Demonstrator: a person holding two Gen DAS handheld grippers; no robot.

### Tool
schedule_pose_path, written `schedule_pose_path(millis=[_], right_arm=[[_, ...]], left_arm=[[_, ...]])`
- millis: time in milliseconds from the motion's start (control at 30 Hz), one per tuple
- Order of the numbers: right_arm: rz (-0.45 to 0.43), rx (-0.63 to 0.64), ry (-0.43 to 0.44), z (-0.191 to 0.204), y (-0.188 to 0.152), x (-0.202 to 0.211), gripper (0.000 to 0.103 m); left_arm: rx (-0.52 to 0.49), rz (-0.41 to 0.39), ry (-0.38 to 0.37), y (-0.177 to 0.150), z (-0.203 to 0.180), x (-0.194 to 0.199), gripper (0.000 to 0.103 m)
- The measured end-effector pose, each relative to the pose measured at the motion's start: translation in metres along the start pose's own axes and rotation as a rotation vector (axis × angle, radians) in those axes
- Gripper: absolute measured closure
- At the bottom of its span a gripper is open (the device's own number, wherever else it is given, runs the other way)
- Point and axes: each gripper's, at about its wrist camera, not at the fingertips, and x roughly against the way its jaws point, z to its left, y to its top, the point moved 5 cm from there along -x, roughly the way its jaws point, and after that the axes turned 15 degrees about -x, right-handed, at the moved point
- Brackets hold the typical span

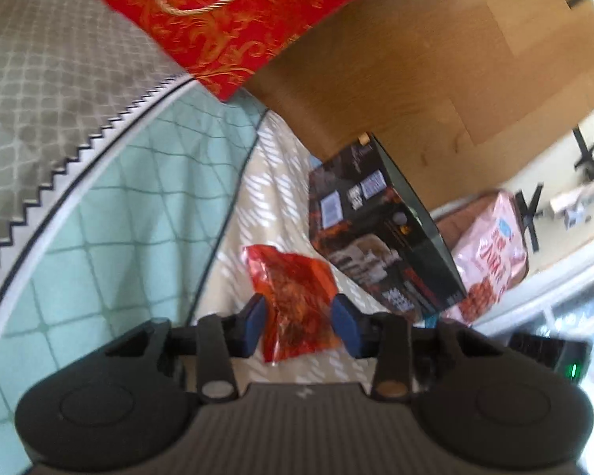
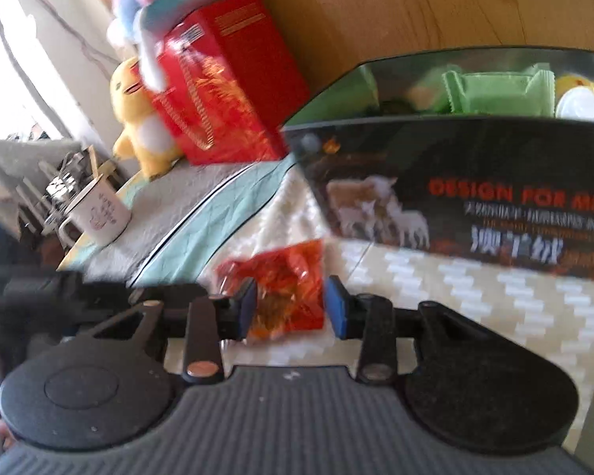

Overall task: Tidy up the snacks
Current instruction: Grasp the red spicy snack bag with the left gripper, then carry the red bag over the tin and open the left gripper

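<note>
Both grippers — left (image 1: 301,322) and right (image 2: 291,306) — stand parted around an orange snack packet (image 1: 293,297), neither visibly clamping it.

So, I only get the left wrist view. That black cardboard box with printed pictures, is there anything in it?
Observer: Yes. The right wrist view looks over the open top of the black cardboard box, and green crinkle-edged packets lie inside.
Operator: And what's beside the red paper gift bag?
Observer: A yellow plush chick stands against the red paper gift bag.
Operator: Anything else over there?
Observer: A white enamel mug stands upright, nearer the camera than the chick.
</note>
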Motion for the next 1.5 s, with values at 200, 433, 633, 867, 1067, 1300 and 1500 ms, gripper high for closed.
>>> schedule_pose_path(millis=[200,433,633,867,1067,1300,1500], right_arm=[[-0.016,0.017,0.034,0.008,-0.013,0.000,0.076],[-0.138,0.181,0.022,0.045,-0.012,0.032,0.088],[-0.250,0.145,0.019,0.038,0.013,0.056,0.090],[-0.215,-0.094,0.093,0.001,0.026,0.066,0.090],[-0.349,-0.114,0.153,0.013,0.058,0.098,0.090],[-0.466,-0.194,0.172,0.002,0.099,0.107,0.090],[-0.448,-0.154,-0.034,-0.030,0.114,0.075,0.079]], left_arm=[[-0.034,-0.003,0.042,0.000,-0.002,0.001,0.083],[-0.107,-0.044,-0.094,0.021,-0.046,0.008,0.097],[-0.199,-0.083,-0.136,0.049,-0.081,0.001,0.096],[-0.079,-0.028,-0.140,0.024,-0.049,-0.005,0.084],[-0.106,-0.053,-0.187,0.041,-0.068,-0.006,0.083],[-0.198,-0.088,-0.209,0.085,-0.118,-0.041,0.073],[-0.226,-0.080,-0.094,0.091,-0.113,-0.070,0.074]])
